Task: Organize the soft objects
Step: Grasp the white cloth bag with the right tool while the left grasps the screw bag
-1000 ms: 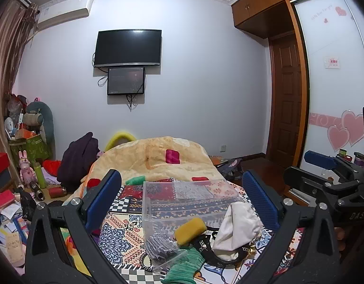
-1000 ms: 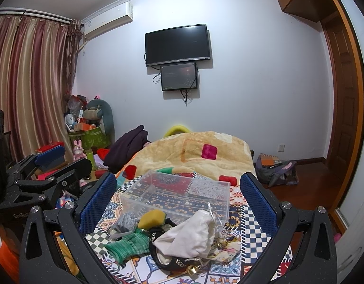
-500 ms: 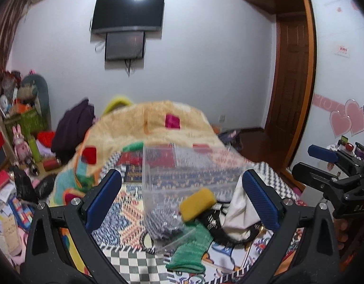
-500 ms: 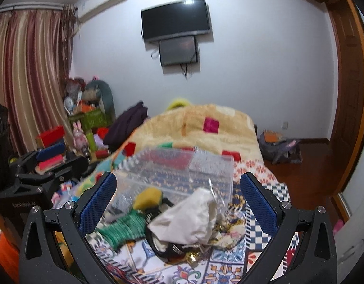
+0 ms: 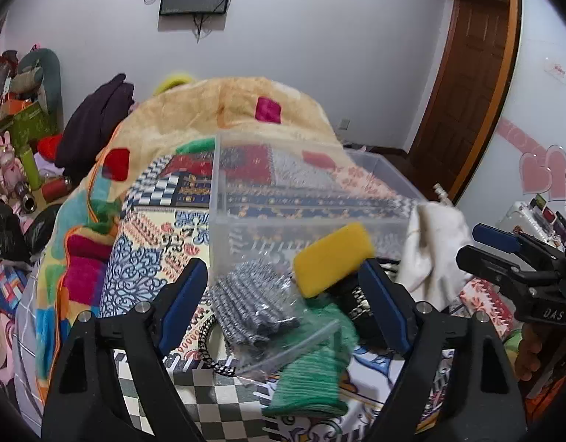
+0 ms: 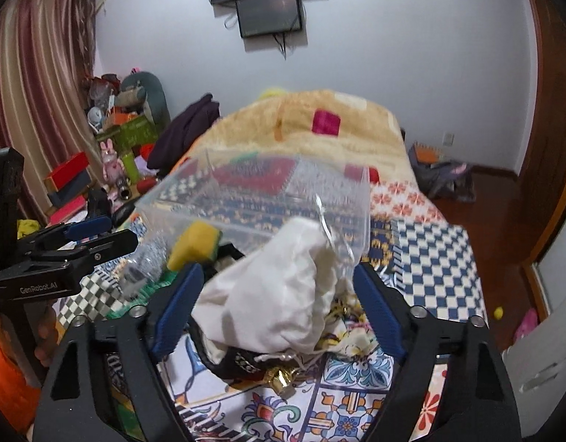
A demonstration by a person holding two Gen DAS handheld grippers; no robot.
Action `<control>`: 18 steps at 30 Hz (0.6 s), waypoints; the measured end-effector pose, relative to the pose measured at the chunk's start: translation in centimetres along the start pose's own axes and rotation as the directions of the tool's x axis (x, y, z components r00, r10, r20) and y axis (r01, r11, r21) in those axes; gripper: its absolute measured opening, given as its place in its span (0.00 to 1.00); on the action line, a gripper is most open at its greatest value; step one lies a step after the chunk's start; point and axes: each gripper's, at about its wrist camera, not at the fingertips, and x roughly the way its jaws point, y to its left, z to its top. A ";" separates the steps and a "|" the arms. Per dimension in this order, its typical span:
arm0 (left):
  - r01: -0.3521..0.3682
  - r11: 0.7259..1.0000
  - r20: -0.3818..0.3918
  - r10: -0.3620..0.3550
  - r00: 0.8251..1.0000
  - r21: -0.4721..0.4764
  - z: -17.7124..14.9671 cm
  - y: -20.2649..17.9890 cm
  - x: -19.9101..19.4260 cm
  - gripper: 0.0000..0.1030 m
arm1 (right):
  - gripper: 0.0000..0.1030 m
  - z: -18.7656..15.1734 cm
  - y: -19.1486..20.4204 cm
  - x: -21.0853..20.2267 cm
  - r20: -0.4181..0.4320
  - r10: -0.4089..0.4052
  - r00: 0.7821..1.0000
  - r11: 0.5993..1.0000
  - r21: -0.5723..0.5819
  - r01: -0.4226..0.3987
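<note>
A clear plastic box (image 5: 305, 199) stands empty on the patterned bed cover. In front of it lies a pile: a yellow sponge (image 5: 332, 258), a bagged grey-white knit (image 5: 251, 300), a green knit piece (image 5: 312, 372), a black belt (image 5: 356, 298) and a white cloth bag (image 5: 430, 246). My left gripper (image 5: 283, 302) is open, its jaws either side of the grey knit and sponge. My right gripper (image 6: 279, 302) is open around the white cloth bag (image 6: 275, 294), touching nothing I can see. The box (image 6: 261, 191) and sponge (image 6: 194, 243) show behind.
A beige blanket (image 5: 224, 110) is heaped behind the box. Clutter, toys and a dark garment (image 5: 95, 121) lie to the left. A wooden door (image 5: 467, 84) stands at the right. The other gripper shows at each view's edge (image 5: 519, 269) (image 6: 62, 254).
Both grippers have tilted down and moved forward to the pile; the objects now lie between the open jaws. Nothing has been taken hold of.
</note>
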 end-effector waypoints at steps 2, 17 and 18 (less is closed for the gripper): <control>-0.001 1.000 -0.013 0.000 1.000 -0.020 -0.3 0.7 0.5 0.78 | 0.68 -0.3 -0.3 0.6 -0.030 0.007 1.000 1.000 0.011 -0.007; 0.006 0.997 -0.096 -0.013 0.995 -0.078 -2.0 2.1 2.4 0.25 | 0.11 -0.6 0.0 1.9 -0.087 0.071 0.994 0.997 0.028 -0.068; 0.004 0.997 -0.088 -0.011 0.996 -0.076 -1.9 2.0 2.1 0.23 | 0.11 -0.6 0.0 1.5 -0.075 0.071 0.995 0.997 0.030 -0.069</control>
